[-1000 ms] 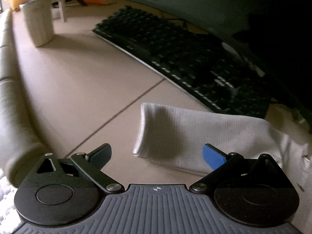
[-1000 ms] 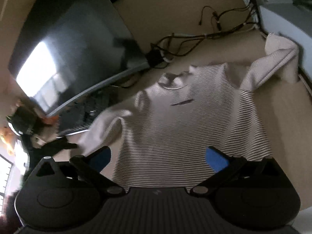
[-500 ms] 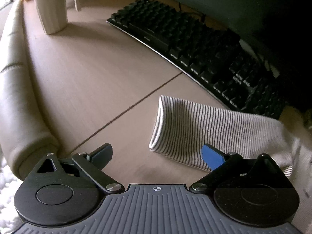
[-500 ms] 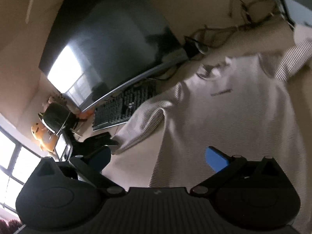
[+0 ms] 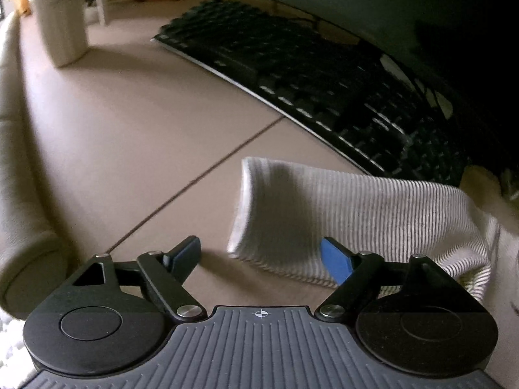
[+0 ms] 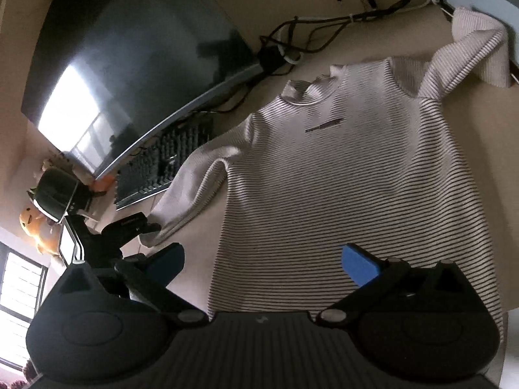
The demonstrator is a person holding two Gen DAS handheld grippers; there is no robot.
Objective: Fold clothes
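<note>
Beside keyboard [image 5: 324,84], striped sleeve [image 5: 324,220] between left tool [image 5: 259,256] tips

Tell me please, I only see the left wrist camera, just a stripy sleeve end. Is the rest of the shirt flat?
Observer: Yes. The right wrist view shows the shirt spread flat on the desk, front up.
Operator: Where's the other sleeve?
Observer: The other sleeve is bent over itself at the far corner, near the cables.
Operator: Is the other gripper holding something?
Observer: No. The right gripper is open over the shirt's bottom edge, holding nothing.
</note>
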